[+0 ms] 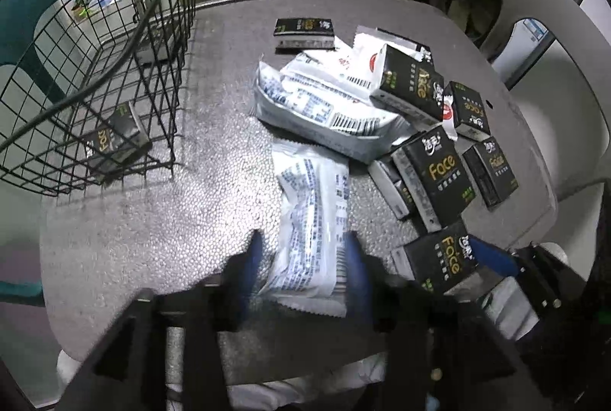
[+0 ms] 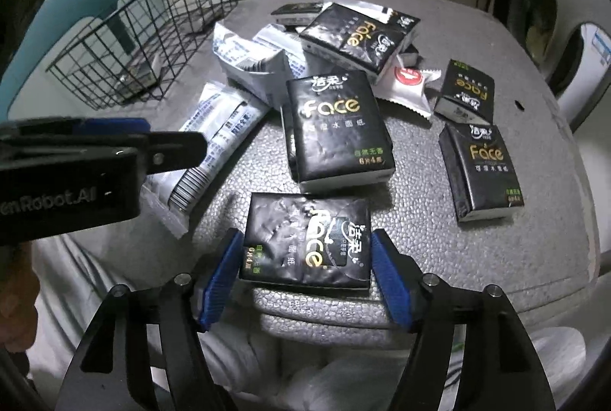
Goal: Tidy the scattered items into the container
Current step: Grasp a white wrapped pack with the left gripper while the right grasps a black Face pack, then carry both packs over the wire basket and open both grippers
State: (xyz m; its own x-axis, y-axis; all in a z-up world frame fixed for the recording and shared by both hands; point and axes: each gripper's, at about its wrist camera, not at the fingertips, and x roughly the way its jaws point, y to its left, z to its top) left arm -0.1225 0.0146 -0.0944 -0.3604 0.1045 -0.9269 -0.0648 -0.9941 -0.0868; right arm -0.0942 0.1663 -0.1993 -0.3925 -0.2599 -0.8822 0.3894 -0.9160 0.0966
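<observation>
I'm over the table (image 1: 133,220), grey and pebbled, with the wire basket (image 1: 95,75) at its far left corner, and I can make out one black tissue pack lying in it (image 1: 114,140) and what looks like a second further back. Everything else is scattered on the table: a heap of white sachets (image 1: 324,105) in the middle, black packs fanned out to the right of it. So I'd call this early in the job, both hands going in for a pick at once. My left hand-held gripper (image 1: 305,258) points steeply down with its jaws open either side of the near white sachet (image 1: 313,220), which lies flat and apart from the heap; I can't tell whether the blue pads touch it yet, it's blurred. My right hand-held gripper (image 2: 305,266) is open wide too, straddling the nearest black pack (image 2: 305,239) right at the table's front edge, a sliver of gap showing each side, nothing pinched. Next, as I judge it, both need to settle a touch lower and close. The sachet is thin and slippery, so I'd bite low, then carry across to the basket.
</observation>
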